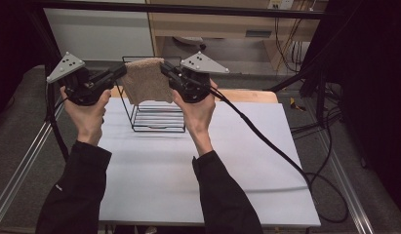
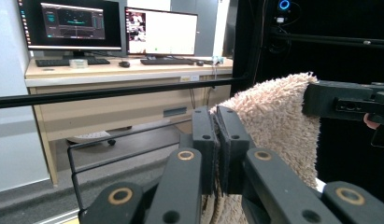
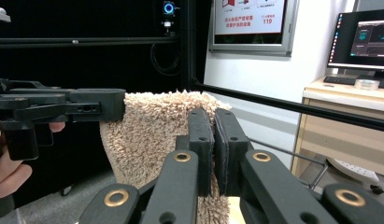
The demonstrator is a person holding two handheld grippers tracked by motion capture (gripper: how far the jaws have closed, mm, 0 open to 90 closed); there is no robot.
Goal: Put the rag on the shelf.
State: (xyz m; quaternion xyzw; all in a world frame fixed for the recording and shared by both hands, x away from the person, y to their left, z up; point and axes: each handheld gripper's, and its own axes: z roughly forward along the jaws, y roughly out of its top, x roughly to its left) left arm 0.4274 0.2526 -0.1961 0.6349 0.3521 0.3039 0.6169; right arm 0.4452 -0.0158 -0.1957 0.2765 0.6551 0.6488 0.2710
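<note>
Beige and shaggy, a small towel (image 1: 145, 82) hangs stretched between the two grippers, held up in the air over the far half of the white table (image 1: 198, 175), at about twelve o'clock from the person. Its top edge runs level from nine to three o'clock, that being its long axis as held, and the rest drops straight down from it. The left gripper (image 1: 121, 71) pinches the upper corner at the nine o'clock end, its jaws closed flat on the pile; the right gripper (image 1: 165, 68) clamps the three o'clock corner the same way.

The towel's lower edge falls in front of a black wire rack (image 1: 156, 117) standing on the table, so the rack's upper bars are partly hidden behind the cloth, and I cannot tell whether cloth and wire touch. In the left gripper view the towel (image 2: 278, 121) is cut off at the bottom by the black jaw arms, and the right gripper (image 2: 320, 100) covers its far corner. The right gripper view mirrors this: towel (image 3: 152, 140) with long looped fibres, left gripper (image 3: 112, 109) biting its far corner, fingers (image 3: 10, 172) at the edge.

Each gripper is matte black with brass-coloured pivots and carries a grey three-cornered plate. Dark sleeves (image 1: 76, 190) enter from six o'clock. A black cable (image 1: 266, 141) trails across the table towards four o'clock.
</note>
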